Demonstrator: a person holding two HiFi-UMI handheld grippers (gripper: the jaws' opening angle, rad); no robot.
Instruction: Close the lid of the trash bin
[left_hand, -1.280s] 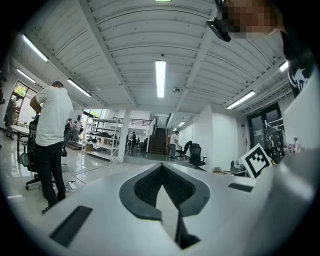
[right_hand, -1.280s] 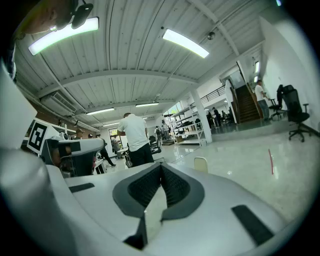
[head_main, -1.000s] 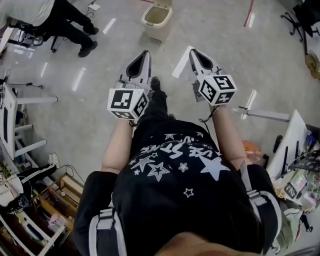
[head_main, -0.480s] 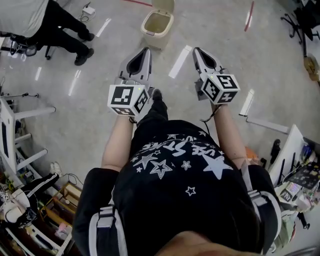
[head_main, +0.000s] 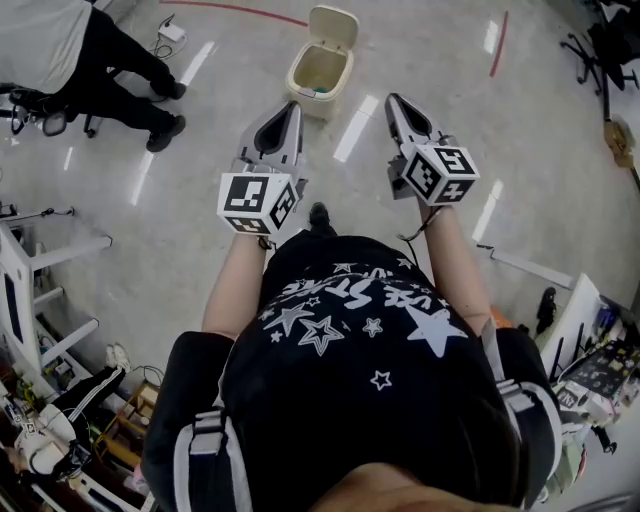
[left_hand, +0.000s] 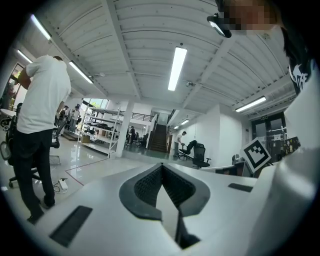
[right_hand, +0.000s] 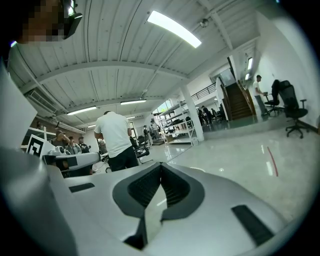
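Note:
A cream trash bin (head_main: 320, 70) stands on the grey floor ahead of me, its lid (head_main: 334, 27) tipped up and back so the inside shows. My left gripper (head_main: 293, 105) hangs in the air just short of the bin, jaws shut with nothing in them. To its right my right gripper (head_main: 391, 99) is also shut and empty. In the left gripper view the left gripper (left_hand: 162, 166) points up at the ceiling and far room. So does the right gripper (right_hand: 161, 165) in its own view. The bin appears in neither gripper view.
A person in a white top and dark trousers (head_main: 110, 50) stands at the upper left near a power strip (head_main: 169, 34). Red tape lines (head_main: 497, 44) mark the floor. White frames (head_main: 45, 250) sit at left, a cluttered table (head_main: 600, 350) at right.
The bin has slid lower in the head view and its raised lid now shows in full, as I have come closer. Both grippers stay shut, held out in front much as before.

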